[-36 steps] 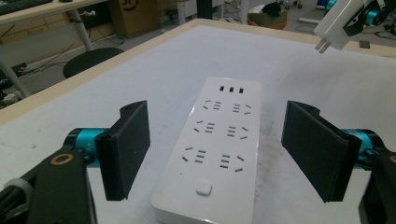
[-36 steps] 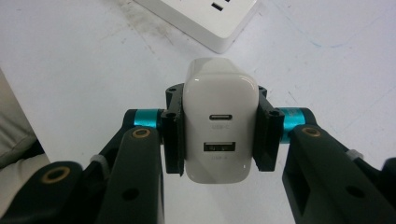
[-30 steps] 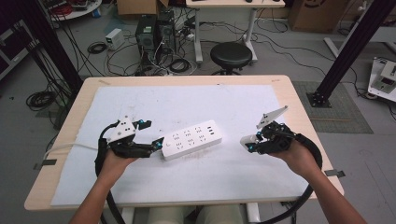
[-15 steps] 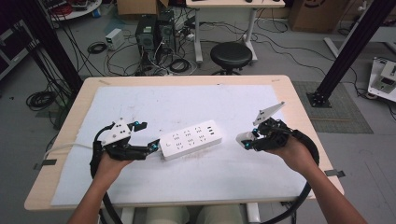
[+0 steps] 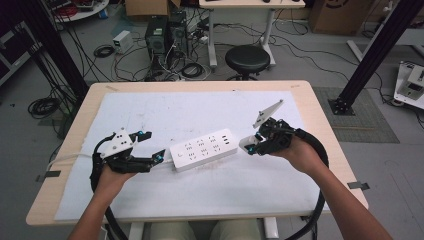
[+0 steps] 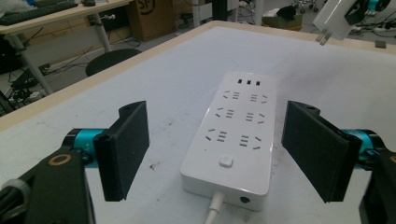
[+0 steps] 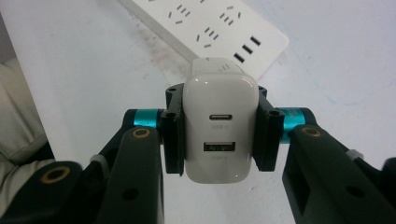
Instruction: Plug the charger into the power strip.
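Right gripper: clamped a light, rigid, slick USB charger by its flat sides
Left gripper: jaws apart, straddling the power strip

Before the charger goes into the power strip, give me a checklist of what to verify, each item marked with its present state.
1. USB charger clamped squarely in the right gripper: ok, a jaw on each side.
2. Charger prongs free and unbent: ok, seen in the left gripper view; they point down.
3. Power strip flat on the table, sockets up: ok.
4. Left gripper bracing the strip: not ok, jaws open, either side of its cord end, not touching.
5. Sockets unoccupied: ok.
6. Prongs lined up with a socket: not ok, the charger is off the strip's USB end.
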Motion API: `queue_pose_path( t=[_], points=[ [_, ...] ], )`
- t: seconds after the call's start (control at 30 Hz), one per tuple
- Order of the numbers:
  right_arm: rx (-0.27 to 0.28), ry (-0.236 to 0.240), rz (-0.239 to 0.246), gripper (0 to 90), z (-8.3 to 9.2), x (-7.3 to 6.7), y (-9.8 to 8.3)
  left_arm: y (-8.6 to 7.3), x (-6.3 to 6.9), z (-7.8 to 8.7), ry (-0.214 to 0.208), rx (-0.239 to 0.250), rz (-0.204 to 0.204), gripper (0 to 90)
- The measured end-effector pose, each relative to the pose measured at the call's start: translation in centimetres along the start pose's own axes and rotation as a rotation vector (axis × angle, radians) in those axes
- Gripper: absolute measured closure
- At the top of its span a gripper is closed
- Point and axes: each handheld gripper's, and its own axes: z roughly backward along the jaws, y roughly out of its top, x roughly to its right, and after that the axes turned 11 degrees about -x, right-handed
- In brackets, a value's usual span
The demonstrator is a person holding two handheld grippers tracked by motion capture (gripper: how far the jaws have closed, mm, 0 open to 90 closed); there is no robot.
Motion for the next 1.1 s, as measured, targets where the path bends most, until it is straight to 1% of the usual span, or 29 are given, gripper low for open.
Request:
queue_pose_path(
  t=[0.03, 0.1, 0.13, 0.17, 0.2, 0.23, 0.27, 0.3, 0.33, 0.37, 0.4, 0.43, 0.5, 0.53, 0.57, 0.67, 0.73, 0.9, 1.0, 1.1],
  points=[
    [0.004, -0.001, 0.012, 63.6, 0.0, 0.1, 0.4, -0.1, 0.0, 0.1, 0.0, 0.0, 0.004, 23.3],
    [-0.006, 0.001, 0.033, 63.6, 0.0, 0.2, 1.2, -0.2, -0.1, 0.2, 0.002, 0.001, 0.006, 23.4],
    [-0.015, -0.003, 0.062, 63.6, 0.0, 0.3, 2.1, -0.2, -0.1, 0.3, 0.003, 0.003, 0.008, 23.4],
    [-0.013, -0.01, 0.085, 63.6, -0.1, 0.4, 2.6, -0.2, -0.1, 0.3, 0.004, 0.001, 0.006, 23.3],
    [-0.013, -0.01, 0.085, 63.6, -0.1, 0.4, 2.6, -0.2, -0.2, 0.4, 0.004, 0.0, 0.006, 23.3],
    [-0.023, -0.018, 0.125, 63.6, -0.2, 0.4, 3.5, -0.3, -0.2, 0.5, 0.006, 0.002, 0.006, 23.4],
    [-0.023, -0.018, 0.125, 63.6, -0.2, 0.4, 3.5, -0.3, -0.2, 0.6, 0.006, -0.001, 0.005, 23.4],
    [-0.034, -0.023, 0.155, 63.6, -0.2, 0.4, 4.4, -0.3, -0.2, 0.7, 0.009, 0.003, 0.006, 23.3],
    [-0.034, -0.023, 0.155, 63.6, -0.2, 0.4, 4.4, -0.3, -0.2, 0.8, 0.01, 0.002, 0.01, 23.3],
    [-0.049, -0.025, 0.174, 63.6, -0.4, 0.4, 5.3, -0.3, -0.2, 0.8, 0.013, 0.004, 0.007, 23.4],
    [-0.049, -0.025, 0.174, 63.6, -0.4, 0.4, 5.3, -0.4, -0.2, 0.9, 0.012, 0.004, 0.012, 23.4],
    [-0.065, -0.03, 0.189, 63.6, -0.6, 0.5, 6.1, -0.4, -0.2, 1.0, 0.015, 0.003, 0.006, 23.4],
    [-0.069, -0.029, 0.197, 63.6, -0.7, 0.5, 6.4, -0.6, -0.1, 1.1, 0.017, 0.005, 0.014, 23.4],
    [-0.073, -0.026, 0.201, 63.6, -0.9, 0.6, 6.7, -0.7, -0.1, 1.2, 0.017, 0.003, 0.01, 23.4],
    [-0.082, -0.026, 0.208, 63.6, -1.1, 0.7, 7.2, -0.7, -0.1, 1.2, 0.016, 0.006, 0.016, 23.4],
    [-0.09, -0.024, 0.216, 63.6, -1.4, 0.9, 7.7, -1.0, -0.2, 1.4, 0.02, 0.009, 0.021, 23.4],
    [-0.091, -0.023, 0.232, 63.6, -1.6, 1.1, 8.2, -1.2, -0.2, 1.4, 0.022, 0.012, 0.027, 23.4],
    [-0.1, -0.02, 0.253, 63.6, -1.9, 1.5, 9.1, -1.4, -0.3, 1.5, 0.029, 0.025, 0.037, 23.4],
    [-0.125, -0.02, 0.267, 63.6, -2.5, 1.7, 9.8, -1.5, -0.4, 1.6, 0.03, 0.033, 0.041, 23.3],
    [-0.15, -0.018, 0.294, 63.6, -3.0, 1.8, 10.5, -1.7, -0.5, 1.6, 0.028, 0.035, 0.039, 23.5]
  ],
)
